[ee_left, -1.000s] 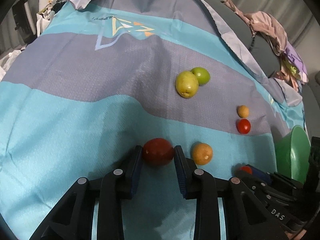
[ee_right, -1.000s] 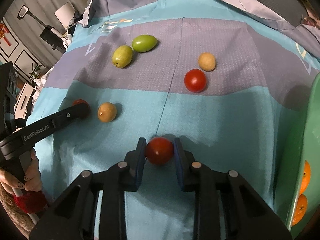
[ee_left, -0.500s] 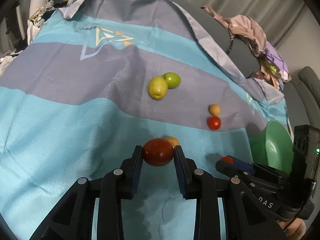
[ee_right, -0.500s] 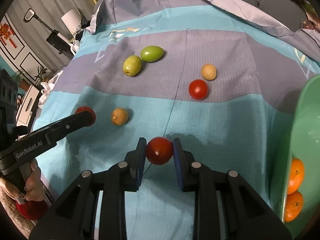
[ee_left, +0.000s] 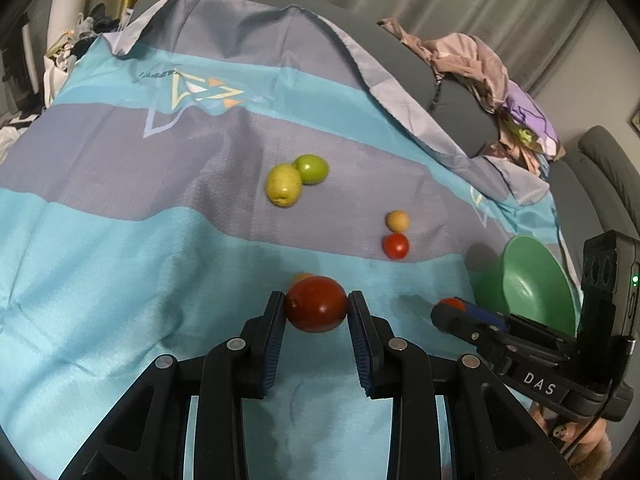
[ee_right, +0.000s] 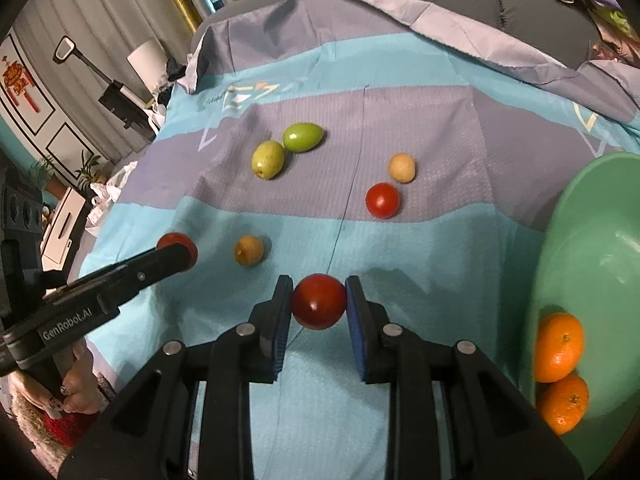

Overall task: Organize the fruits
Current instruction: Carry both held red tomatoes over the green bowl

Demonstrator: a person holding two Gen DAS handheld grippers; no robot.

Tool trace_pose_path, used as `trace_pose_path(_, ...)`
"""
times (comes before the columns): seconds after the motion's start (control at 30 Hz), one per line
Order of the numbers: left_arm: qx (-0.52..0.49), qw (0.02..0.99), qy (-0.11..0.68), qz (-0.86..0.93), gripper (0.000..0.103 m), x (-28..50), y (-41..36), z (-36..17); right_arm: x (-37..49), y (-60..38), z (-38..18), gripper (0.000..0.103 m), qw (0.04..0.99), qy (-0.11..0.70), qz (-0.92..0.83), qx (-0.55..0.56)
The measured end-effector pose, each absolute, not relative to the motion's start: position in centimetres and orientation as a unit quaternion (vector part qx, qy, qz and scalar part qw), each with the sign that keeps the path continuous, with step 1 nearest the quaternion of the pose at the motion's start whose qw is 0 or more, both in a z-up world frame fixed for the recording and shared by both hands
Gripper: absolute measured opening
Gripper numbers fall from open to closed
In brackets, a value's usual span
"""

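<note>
Oval red fruit [ee_left: 317, 309] lies crosswise (jaws clamped).

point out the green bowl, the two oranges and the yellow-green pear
green bowl [ee_right: 592, 240], right wrist view, on the bare inner wall
upper orange [ee_right: 558, 346], right wrist view, on the middle of its peel
lower orange [ee_right: 566, 404], right wrist view, on its visible front
yellow-green pear [ee_right: 268, 159], right wrist view, on its middle

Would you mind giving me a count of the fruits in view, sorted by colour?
Red: 3, one in the left gripper, one in the right gripper, one on the cloth
Green or yellow-green: 2
Tan: 2
Orange, in the green bowl: 2
Total: 9
</note>
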State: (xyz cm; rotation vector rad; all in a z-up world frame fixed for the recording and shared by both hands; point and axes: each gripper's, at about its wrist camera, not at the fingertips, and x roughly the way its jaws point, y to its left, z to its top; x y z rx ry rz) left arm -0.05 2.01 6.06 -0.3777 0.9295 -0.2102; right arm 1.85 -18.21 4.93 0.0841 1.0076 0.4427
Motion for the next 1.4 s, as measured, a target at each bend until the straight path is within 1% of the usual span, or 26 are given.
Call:
trace_pose_path(0.9, -0.158, 0.882, 0.421, -0.145, 0.031, 0.0, -3.3, 9.2, -0.4, -24.4, 10.2, 0.028, 0.885, 0.410, 0.201, 0.094)
trace_pose_path(1.4, -0.151, 0.877, 0.418, -0.183, 0.031, 0.4, -7.1, 9.9, -1.7, -28.8, 12.1, 0.028, 0.898, 0.380, 0.184, 0.126)
